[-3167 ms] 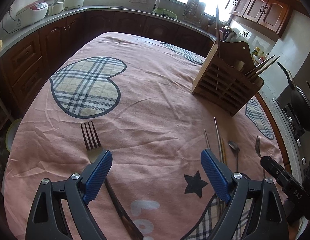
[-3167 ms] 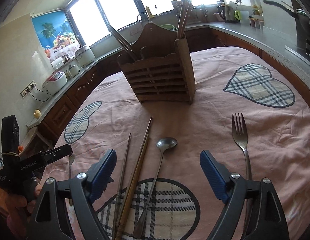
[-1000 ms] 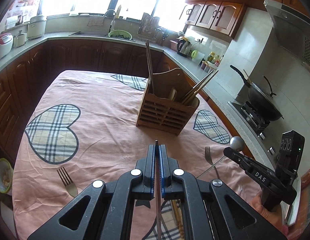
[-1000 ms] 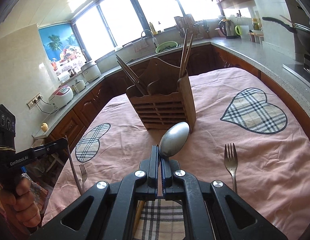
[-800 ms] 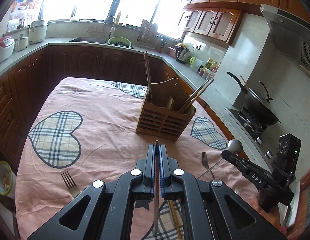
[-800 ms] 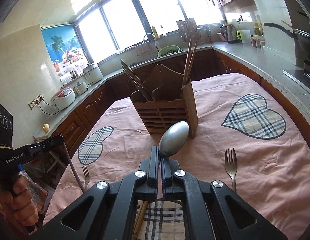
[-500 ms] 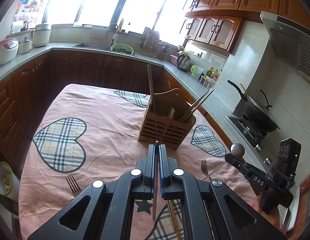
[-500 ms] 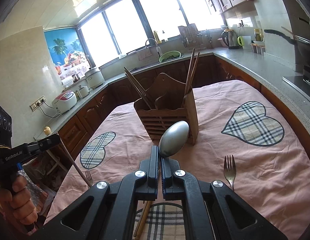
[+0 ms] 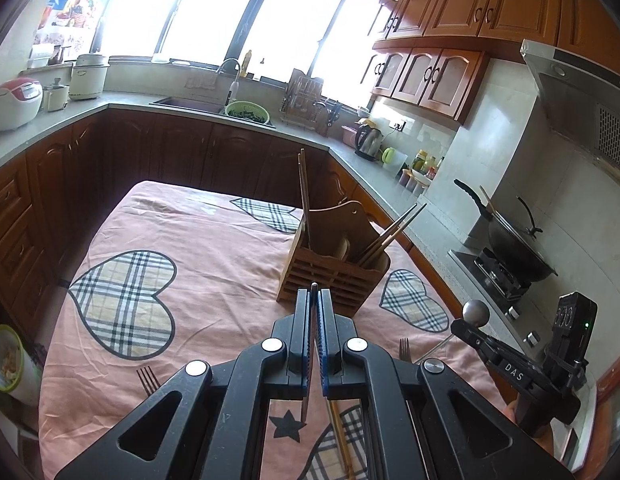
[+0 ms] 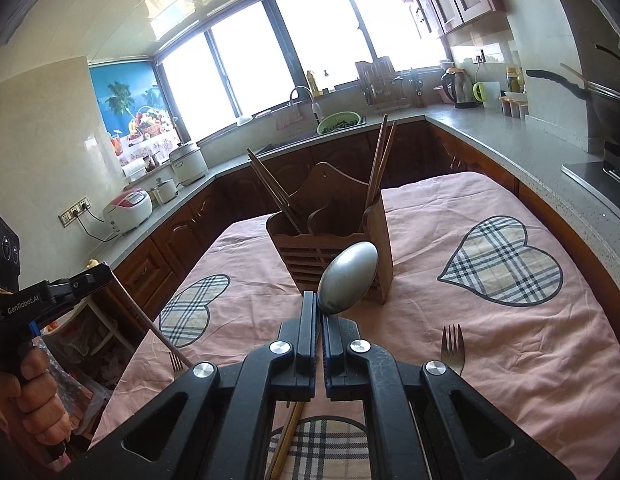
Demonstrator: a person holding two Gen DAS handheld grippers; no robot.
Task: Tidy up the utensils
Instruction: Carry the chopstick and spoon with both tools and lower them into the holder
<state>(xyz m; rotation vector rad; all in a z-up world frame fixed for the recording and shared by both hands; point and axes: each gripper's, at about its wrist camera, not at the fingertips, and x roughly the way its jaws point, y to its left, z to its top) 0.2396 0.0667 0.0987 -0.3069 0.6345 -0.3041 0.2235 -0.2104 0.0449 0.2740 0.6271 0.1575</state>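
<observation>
- Holder (image 9: 334,270) of slatted wood stands ahead of both tongs, toward the far right part of the pink-clothed table (image 9: 213,248), chopsticks already leaning in it.
- Left gripper (image 9: 314,300) is clamped on one chopstick (image 9: 305,396), whose long axis runs along the fingers.
- Right gripper (image 10: 321,308) pinches a spoon (image 10: 348,278) by its handle, bowl forward; this hand looks nearer the holder.
- Two forks (image 10: 452,350) lie flat on the cloth.

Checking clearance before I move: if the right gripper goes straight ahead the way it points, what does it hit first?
Probably the wooden utensil holder; the held spoon would likely reach its slatted front first, though depth is unclear.
</observation>
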